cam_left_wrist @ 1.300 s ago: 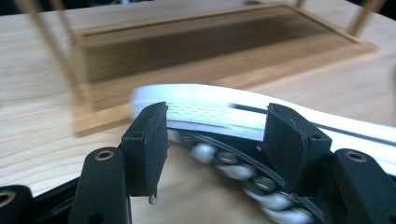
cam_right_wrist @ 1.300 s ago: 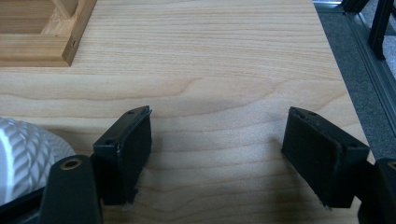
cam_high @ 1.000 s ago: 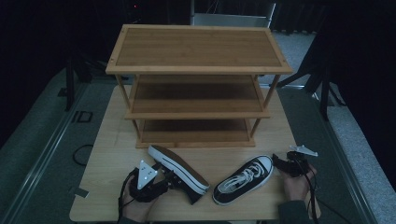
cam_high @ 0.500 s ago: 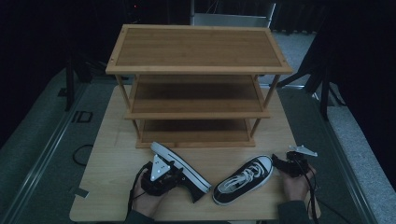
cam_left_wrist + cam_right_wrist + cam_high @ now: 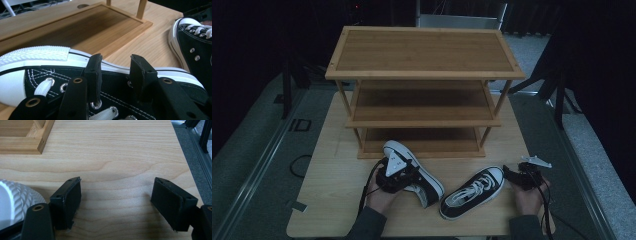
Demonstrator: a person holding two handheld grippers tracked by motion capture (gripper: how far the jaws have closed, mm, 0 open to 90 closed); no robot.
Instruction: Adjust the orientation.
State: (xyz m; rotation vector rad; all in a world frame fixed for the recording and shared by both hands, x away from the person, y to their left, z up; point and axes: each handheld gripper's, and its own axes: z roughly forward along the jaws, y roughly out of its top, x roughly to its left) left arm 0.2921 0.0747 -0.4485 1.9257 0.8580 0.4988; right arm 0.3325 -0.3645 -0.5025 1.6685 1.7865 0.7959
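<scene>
A staged recording space of the laboratory or studio kind, not a home. A light wooden table (image 5: 337, 200) stands alone on grey carpeted floor (image 5: 257, 150), surrounded by darkness. Black stand legs (image 5: 287, 80) and further dark supports (image 5: 559, 95) rise at both sides, a metal floor rail (image 5: 257, 165) runs along the table's left, and a cable (image 5: 299, 165) loops on the floor. A bare three-tier bamboo shoe rack (image 5: 422, 50) sits on the table as a prop. A pale equipment frame (image 5: 462, 20) stands behind.
</scene>
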